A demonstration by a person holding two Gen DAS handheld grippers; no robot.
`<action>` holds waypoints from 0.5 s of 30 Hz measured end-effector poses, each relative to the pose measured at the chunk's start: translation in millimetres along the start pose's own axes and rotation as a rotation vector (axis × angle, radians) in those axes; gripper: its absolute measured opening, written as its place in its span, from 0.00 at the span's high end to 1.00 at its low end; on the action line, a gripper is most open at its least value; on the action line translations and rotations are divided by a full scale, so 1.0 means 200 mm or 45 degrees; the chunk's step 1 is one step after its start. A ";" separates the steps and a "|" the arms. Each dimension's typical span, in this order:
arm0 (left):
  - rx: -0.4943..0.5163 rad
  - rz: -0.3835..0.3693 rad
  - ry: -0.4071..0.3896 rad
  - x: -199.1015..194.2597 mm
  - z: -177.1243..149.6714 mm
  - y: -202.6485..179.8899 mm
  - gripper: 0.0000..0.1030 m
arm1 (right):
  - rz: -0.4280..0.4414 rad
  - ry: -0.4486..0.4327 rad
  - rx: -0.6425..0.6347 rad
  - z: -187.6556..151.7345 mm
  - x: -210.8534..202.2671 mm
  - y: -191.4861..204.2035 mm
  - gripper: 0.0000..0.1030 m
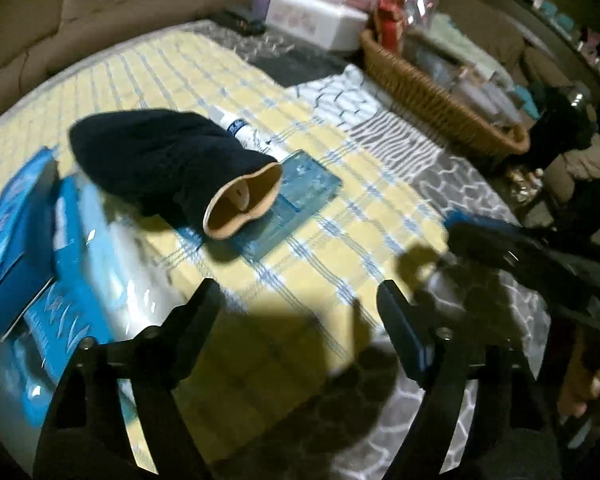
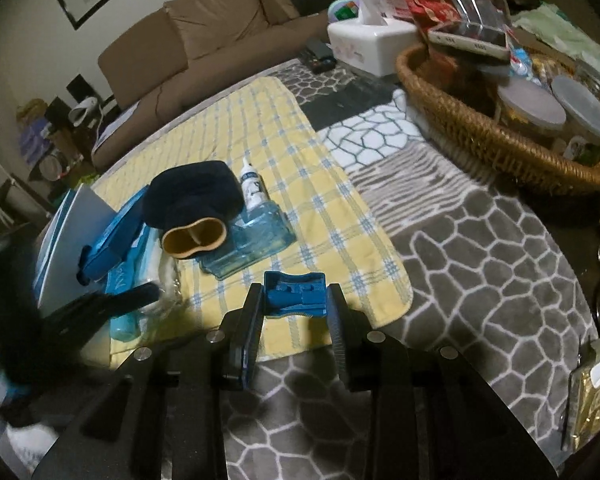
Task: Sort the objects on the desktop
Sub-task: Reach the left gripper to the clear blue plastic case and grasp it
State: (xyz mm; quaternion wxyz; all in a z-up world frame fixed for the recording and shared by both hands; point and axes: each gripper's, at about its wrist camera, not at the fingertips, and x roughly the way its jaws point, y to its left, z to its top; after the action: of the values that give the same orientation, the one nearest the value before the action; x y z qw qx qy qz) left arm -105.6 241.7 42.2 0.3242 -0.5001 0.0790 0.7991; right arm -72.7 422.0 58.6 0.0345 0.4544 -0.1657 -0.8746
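Observation:
My right gripper (image 2: 294,300) is shut on a small blue plastic block (image 2: 295,294) and holds it above the near edge of the yellow checked cloth (image 2: 332,216); it also shows in the left wrist view (image 1: 472,236) at the right. My left gripper (image 1: 298,296) is open and empty above the cloth (image 1: 340,240). Ahead of it lie a dark blue pouch with a tan opening (image 1: 168,160), a clear blue case (image 1: 296,196) under it and a small white bottle (image 1: 240,128). The pouch (image 2: 192,200), the case (image 2: 252,240) and the bottle (image 2: 254,188) also show in the right wrist view.
Blue and white packets (image 1: 72,272) lie at the left. A wicker basket (image 2: 480,128) full of jars and snacks stands at the right, a white tissue box (image 2: 368,44) behind. A grey patterned mat (image 2: 480,264) covers the table. A brown sofa (image 2: 204,36) is beyond.

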 end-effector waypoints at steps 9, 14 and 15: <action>0.060 0.004 0.057 0.17 0.19 0.05 0.20 | 0.010 0.041 -0.030 -0.01 0.05 0.01 0.70; 0.234 0.055 0.093 0.26 0.17 -0.03 0.18 | 0.019 0.052 -0.036 0.00 0.06 0.03 0.70; 0.264 0.063 0.094 0.27 0.16 -0.05 0.18 | 0.020 0.054 -0.033 0.00 0.06 0.03 0.69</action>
State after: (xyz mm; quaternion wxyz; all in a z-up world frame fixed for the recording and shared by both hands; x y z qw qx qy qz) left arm -139.2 287.0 14.2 0.3511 -0.4910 0.1855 0.7754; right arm -79.6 414.2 50.1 0.0507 0.4711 -0.1570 -0.8665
